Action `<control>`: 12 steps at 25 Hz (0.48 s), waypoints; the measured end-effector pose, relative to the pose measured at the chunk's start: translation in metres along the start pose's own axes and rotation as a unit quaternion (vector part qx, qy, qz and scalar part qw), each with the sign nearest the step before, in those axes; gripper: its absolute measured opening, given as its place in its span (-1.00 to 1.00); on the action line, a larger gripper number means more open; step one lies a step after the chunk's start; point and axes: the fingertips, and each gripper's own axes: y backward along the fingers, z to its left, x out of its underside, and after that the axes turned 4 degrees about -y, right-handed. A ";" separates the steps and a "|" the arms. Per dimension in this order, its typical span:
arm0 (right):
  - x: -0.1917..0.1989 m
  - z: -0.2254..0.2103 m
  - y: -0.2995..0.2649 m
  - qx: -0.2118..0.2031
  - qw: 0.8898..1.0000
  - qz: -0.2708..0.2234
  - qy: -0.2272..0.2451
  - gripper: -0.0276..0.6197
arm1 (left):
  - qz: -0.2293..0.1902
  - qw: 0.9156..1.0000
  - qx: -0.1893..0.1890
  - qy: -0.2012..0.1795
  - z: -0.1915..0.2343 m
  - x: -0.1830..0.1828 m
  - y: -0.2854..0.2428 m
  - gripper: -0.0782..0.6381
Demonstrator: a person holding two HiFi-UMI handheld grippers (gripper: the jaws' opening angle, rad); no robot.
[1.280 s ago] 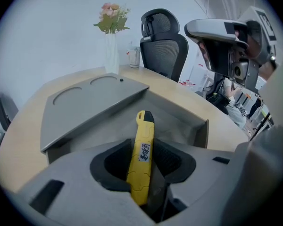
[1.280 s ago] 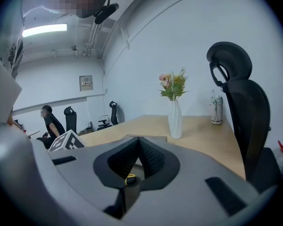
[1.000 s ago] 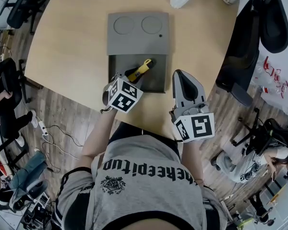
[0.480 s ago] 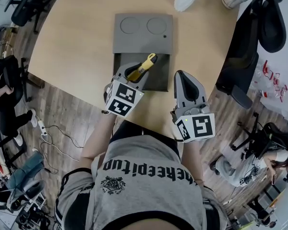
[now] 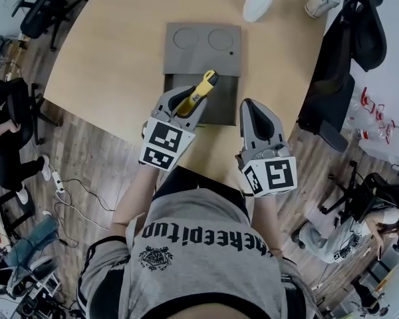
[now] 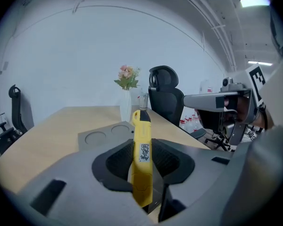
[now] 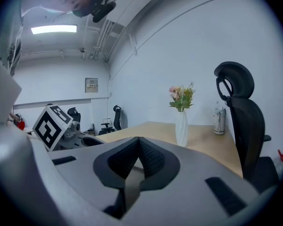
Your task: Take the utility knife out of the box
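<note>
The left gripper (image 5: 184, 104) jaws clamp the yellow knife (image 5: 198, 92) over the box (image 5: 222, 104); the right gripper (image 5: 254, 106) jaws are closed and empty.

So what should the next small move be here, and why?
Probably carry the knife sideways, out over the table beside the box, then lower it. The left gripper is shut on the yellow knife, which appears held above the open box rather than in it, so the lifting looks done.

Head view looks steeply down at the table (image 5: 113, 52); both gripper views skim it, apparently sharing the vase (image 6: 126, 107).
</note>
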 end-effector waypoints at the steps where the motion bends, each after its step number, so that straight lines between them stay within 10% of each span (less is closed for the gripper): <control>1: -0.001 0.002 0.001 0.000 1.000 -0.001 0.002 -0.90 | -0.007 1.000 -0.002 0.002 0.000 -0.003 0.004 -0.41; 12: -0.012 0.029 0.013 -0.001 1.000 -0.018 0.019 -0.90 | -0.068 0.998 -0.012 0.013 -0.001 -0.029 0.051 -0.41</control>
